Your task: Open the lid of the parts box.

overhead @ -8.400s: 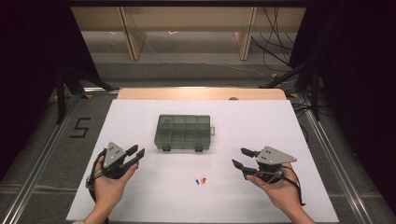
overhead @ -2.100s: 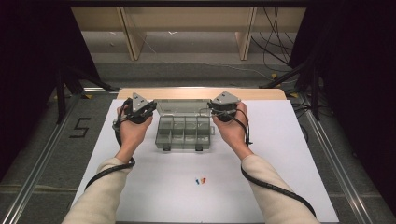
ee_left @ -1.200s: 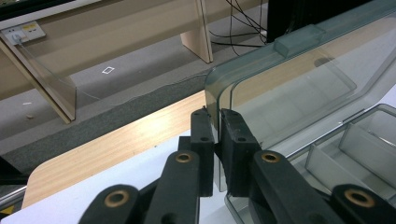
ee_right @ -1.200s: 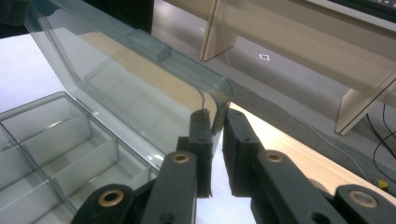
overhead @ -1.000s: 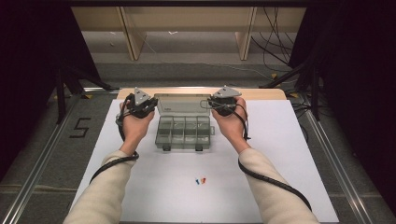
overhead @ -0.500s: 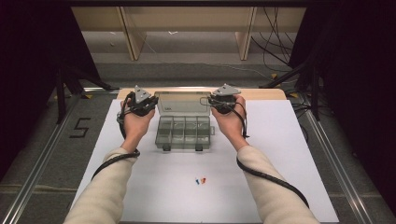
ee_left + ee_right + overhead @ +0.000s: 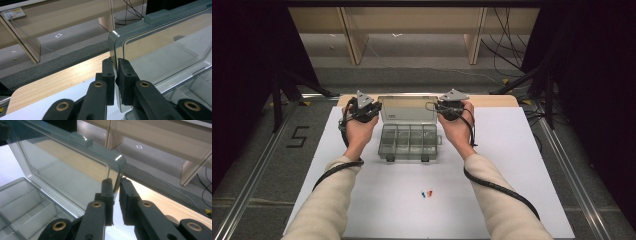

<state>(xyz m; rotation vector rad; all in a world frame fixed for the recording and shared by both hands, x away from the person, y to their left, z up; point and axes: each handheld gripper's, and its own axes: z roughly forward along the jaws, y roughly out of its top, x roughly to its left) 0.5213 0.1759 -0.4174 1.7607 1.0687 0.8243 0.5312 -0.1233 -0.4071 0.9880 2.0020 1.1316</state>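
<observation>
Near the table's (image 7: 522, 165) front edge lie two small pieces (image 7: 427, 193), one blue, one red. Mid-table toward the far edge stands the clear compartment box (image 7: 409, 142), its compartments seemingly empty. Its raised lid (image 7: 407, 109) is pinched at either side by the left gripper (image 7: 115, 65) and right gripper (image 7: 115, 185).

Two small bits (image 7: 427, 193) (red, blue) on the white mat (image 7: 522, 165) — wooden shelf legs (image 7: 352, 35) beyond.

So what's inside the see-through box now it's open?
The box shows only bare compartments, with nothing lying in those that can be seen. Each tool, left and right, pinches a corner of the lid. The near corners sit behind the tools.
</observation>
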